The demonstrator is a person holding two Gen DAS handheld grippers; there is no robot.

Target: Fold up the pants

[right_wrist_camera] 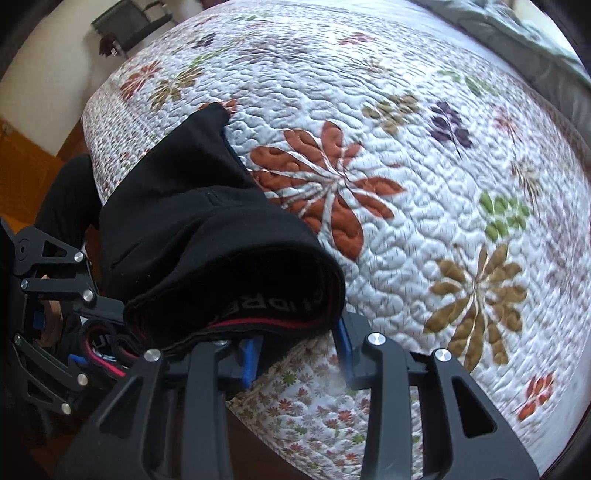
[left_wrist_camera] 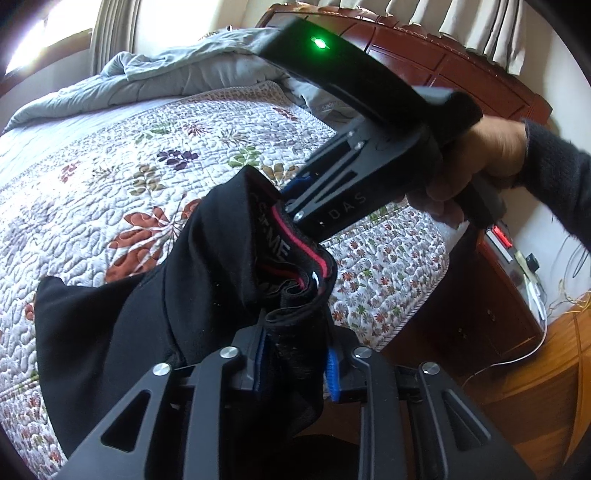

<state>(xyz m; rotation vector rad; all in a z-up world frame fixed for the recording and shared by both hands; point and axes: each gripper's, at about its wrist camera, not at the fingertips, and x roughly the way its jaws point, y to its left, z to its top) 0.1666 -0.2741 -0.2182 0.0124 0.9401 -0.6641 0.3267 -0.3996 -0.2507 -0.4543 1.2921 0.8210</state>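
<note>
Black pants [left_wrist_camera: 147,325] with a red-striped lettered waistband [left_wrist_camera: 295,254] hang over the near edge of the bed. My left gripper [left_wrist_camera: 293,365] is shut on a bunched part of the waistband. My right gripper [left_wrist_camera: 291,206] comes in from the upper right and grips the waistband further along. In the right wrist view the right gripper [right_wrist_camera: 299,354] holds the waistband [right_wrist_camera: 266,314] between its blue pads, which stand a little apart, and the pants [right_wrist_camera: 177,206] trail away over the quilt. The left gripper [right_wrist_camera: 79,356] shows at the far left.
The bed carries a white floral quilt [right_wrist_camera: 406,184]. A grey duvet [left_wrist_camera: 147,74] is bunched at the far side by the wooden headboard [left_wrist_camera: 443,62]. A dark nightstand [left_wrist_camera: 509,295] with cables stands to the right on wooden floor. A chair [right_wrist_camera: 129,26] stands beyond the bed's foot.
</note>
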